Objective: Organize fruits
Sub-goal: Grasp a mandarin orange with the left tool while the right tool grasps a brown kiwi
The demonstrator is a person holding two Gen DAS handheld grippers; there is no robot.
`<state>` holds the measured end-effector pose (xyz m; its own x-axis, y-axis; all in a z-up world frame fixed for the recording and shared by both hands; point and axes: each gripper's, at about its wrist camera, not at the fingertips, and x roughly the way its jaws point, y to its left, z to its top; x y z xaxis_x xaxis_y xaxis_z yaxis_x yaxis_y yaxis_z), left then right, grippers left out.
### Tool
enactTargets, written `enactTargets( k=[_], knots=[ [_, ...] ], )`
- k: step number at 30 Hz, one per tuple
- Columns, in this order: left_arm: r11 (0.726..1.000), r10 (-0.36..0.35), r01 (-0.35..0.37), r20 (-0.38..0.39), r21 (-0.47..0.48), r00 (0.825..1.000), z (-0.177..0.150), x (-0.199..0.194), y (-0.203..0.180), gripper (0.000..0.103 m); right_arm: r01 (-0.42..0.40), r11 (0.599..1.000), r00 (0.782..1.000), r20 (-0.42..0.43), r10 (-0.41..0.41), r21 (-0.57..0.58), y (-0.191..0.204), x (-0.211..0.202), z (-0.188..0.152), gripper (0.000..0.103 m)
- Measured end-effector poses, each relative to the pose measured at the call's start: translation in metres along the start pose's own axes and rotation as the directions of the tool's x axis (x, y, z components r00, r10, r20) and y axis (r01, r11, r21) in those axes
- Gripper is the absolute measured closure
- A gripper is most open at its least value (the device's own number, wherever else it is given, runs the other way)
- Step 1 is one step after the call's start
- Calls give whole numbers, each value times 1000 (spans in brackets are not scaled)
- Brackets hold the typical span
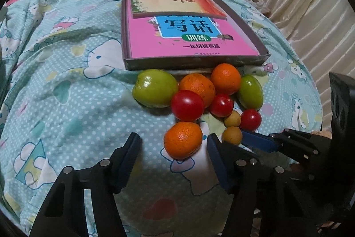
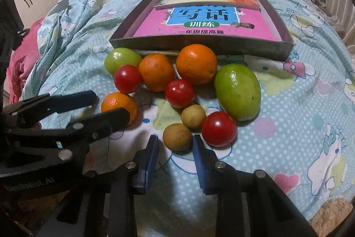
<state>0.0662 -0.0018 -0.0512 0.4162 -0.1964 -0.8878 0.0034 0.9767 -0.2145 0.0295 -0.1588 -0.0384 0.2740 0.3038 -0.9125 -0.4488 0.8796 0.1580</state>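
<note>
No fruit is in the tray [image 2: 286,46] yet: the left gripper [image 1: 174,143] straddles an orange [image 1: 183,140] untouched, the right gripper [image 2: 175,141] brackets a longan [image 2: 177,137], jaws apart.

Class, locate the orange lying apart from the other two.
In the left wrist view, the lone orange sits low-centre on the bedspread, between the left hand-held gripper fingers, below a red tomato.

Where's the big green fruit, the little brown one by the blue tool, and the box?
big green fruit [image 2: 237,91], right wrist view, its middle
little brown fruit [image 2: 177,137], right wrist view, its middle
box [image 2: 199,46], right wrist view, front wall
</note>
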Motion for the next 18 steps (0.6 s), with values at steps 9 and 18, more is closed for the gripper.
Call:
enactTargets(
  k=[9, 18],
  knots=[
    [999, -34, 34, -17, 1, 999, 2, 12, 1, 54, -14, 1000, 1000, 18, 15, -13, 0, 0, -1, 76],
    [994, -103, 103, -15, -29, 995, 1, 9, 6, 65, -35, 999, 997, 66, 35, 0, -6, -11, -1, 76]
  ],
)
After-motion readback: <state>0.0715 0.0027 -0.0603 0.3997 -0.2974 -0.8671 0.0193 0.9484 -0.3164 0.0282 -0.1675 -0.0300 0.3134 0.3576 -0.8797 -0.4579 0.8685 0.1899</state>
